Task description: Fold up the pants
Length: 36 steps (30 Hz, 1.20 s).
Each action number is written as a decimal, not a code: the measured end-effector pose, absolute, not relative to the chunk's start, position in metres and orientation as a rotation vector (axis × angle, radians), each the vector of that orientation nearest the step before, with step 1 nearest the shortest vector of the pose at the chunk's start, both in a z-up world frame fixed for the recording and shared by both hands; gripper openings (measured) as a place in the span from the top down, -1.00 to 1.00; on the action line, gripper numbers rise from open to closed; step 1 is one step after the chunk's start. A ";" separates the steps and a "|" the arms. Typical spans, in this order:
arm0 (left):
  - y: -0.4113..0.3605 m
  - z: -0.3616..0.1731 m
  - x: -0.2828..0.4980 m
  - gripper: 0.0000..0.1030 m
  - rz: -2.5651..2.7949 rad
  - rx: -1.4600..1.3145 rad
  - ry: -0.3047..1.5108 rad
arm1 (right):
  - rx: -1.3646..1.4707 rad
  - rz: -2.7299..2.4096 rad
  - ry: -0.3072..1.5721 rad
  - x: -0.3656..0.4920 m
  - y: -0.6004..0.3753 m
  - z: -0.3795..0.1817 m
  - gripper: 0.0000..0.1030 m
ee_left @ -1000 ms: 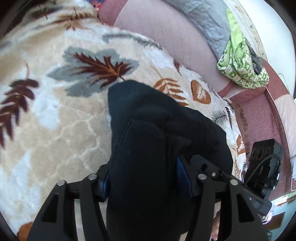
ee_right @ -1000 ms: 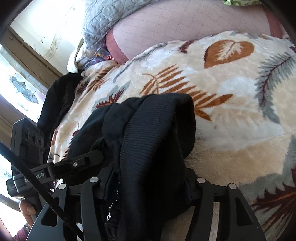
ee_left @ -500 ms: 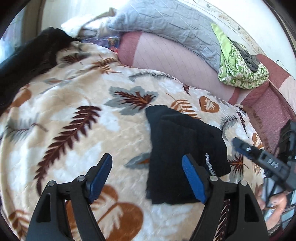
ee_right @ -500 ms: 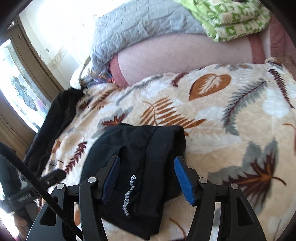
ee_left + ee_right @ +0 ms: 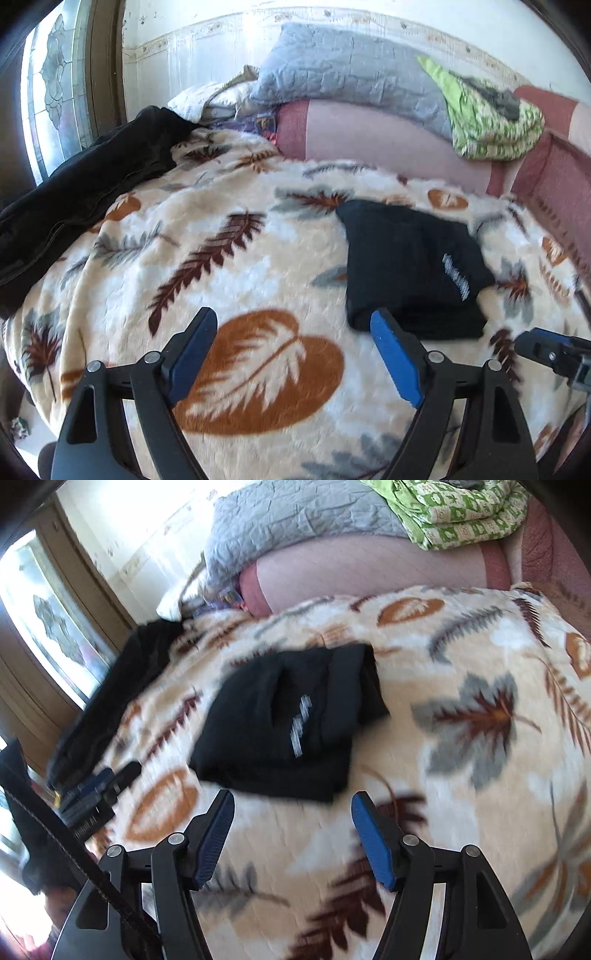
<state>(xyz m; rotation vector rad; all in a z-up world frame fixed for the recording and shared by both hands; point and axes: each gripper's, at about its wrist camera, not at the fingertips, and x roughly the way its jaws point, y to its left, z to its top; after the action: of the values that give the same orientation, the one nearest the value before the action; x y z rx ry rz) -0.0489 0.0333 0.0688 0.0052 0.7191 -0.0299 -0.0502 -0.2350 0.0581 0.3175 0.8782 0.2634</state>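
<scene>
The black pants [image 5: 410,266] lie folded into a compact bundle with a white logo on top, on the leaf-patterned blanket [image 5: 236,280]. In the right wrist view the pants [image 5: 291,720] sit just beyond the fingers. My left gripper [image 5: 295,328] is open and empty, pulled back to the near left of the bundle. My right gripper [image 5: 291,808] is open and empty, just short of the bundle's near edge. The tip of the right gripper shows at the right edge of the left wrist view [image 5: 554,354].
Another black garment [image 5: 85,192] lies along the blanket's left side by the window. A grey quilted pillow [image 5: 351,77], a pink bolster [image 5: 376,140] and a folded green patterned cloth [image 5: 491,122] line the back.
Both grippers let go of the pants and opened, then drew back and up. The folded bundle stays on the blanket, now farther from both grippers.
</scene>
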 end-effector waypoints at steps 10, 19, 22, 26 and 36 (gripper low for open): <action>0.048 0.044 -0.053 -0.64 0.055 0.022 0.739 | 0.128 0.131 0.850 -0.081 -0.221 0.027 -0.38; 0.055 0.025 -0.055 -0.64 0.041 -0.001 0.766 | 0.005 0.046 0.771 -0.088 -0.203 0.025 -0.38; 0.052 0.025 -0.059 -0.64 0.035 -0.001 0.762 | 0.023 0.038 0.784 -0.090 -0.201 0.020 -0.38; 0.046 0.036 -0.065 -0.64 0.035 -0.002 0.722 | 0.023 0.016 0.775 -0.094 -0.201 0.017 -0.38; 0.021 0.127 -0.112 -1.00 0.065 0.041 0.307 | 0.113 -0.060 0.733 -0.094 -0.227 0.032 -0.38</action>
<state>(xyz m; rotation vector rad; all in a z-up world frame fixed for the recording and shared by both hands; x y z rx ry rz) -0.1119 0.0213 0.1267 0.0414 0.3070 0.0654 -0.0941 -0.2270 0.0322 0.1132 0.7333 -0.0600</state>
